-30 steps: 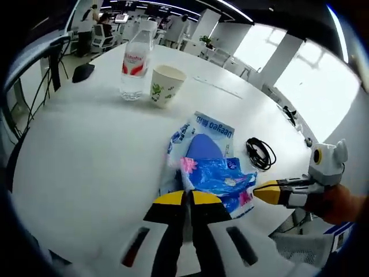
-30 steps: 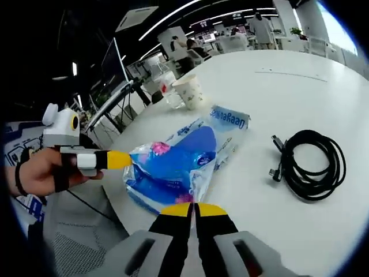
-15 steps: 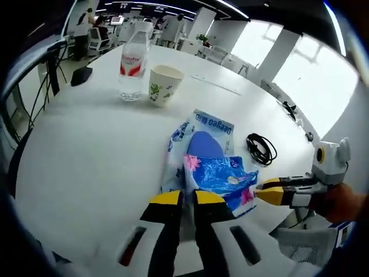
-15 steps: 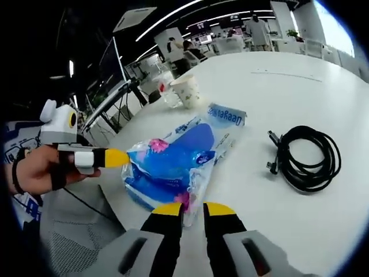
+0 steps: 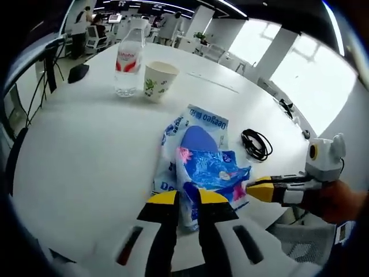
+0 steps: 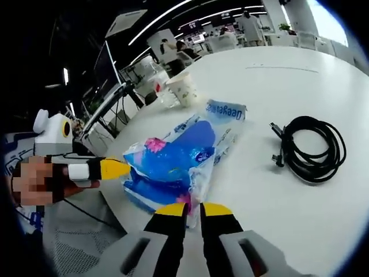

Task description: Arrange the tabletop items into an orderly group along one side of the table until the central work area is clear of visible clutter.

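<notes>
A blue plastic bag (image 5: 202,156) of packets lies on the white round table (image 5: 86,150), close to its near edge. My left gripper (image 5: 188,199) is open, its yellow jaws apart with the bag's near edge between them. From the other side my right gripper (image 6: 194,209) has its jaws pressed on the pink corner of the bag (image 6: 173,164). In the left gripper view the right gripper (image 5: 256,189) touches the bag's right edge. In the right gripper view the left gripper (image 6: 124,169) meets the bag's left end.
A water bottle (image 5: 128,60) and a paper cup (image 5: 157,79) stand together at the far side, with a dark object (image 5: 78,72) left of them. A coiled black cable (image 6: 314,151) lies right of the bag. Chairs, desks and people fill the room behind.
My left jaws have opened from shut to a clear gap around the bag's edge. My right jaws opened, then narrowed onto the bag's corner. Both cameras moved in slightly.
</notes>
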{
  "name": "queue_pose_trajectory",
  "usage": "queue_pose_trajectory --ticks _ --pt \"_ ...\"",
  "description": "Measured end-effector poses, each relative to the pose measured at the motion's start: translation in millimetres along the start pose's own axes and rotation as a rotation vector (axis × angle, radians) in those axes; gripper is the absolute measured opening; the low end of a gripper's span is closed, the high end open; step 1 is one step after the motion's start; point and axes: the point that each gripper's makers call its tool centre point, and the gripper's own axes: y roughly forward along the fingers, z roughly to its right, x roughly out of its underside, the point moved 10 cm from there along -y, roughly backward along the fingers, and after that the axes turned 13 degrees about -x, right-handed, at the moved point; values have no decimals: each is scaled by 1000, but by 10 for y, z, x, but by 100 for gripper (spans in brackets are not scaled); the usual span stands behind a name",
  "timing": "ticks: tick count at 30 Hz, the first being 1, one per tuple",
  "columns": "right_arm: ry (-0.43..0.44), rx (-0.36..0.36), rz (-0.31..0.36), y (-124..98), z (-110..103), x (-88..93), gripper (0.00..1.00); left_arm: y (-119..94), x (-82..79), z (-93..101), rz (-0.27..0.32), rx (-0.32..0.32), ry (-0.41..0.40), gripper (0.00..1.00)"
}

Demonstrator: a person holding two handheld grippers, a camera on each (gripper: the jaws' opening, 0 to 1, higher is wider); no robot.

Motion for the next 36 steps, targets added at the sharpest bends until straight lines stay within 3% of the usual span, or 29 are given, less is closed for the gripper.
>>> queue_pose_trajectory --ticks 5,14,24,30,36 --pt "15 7 9 -9 24 12 2 -5 -11 7 4 3 -1 1" --pt "33 14 32 -72 58 8 0 0 -5 11 -2 5 -2 1" --pt "44 13 101 -186 141 -138 0 -27 -72 85 19 41 2 5" --pt "53 37 113 -270 283 -186 0 -6 -78 146 14 65 25 11" --pt "45 66 120 -356 398 -245 0 12 -123 196 17 64 59 10"
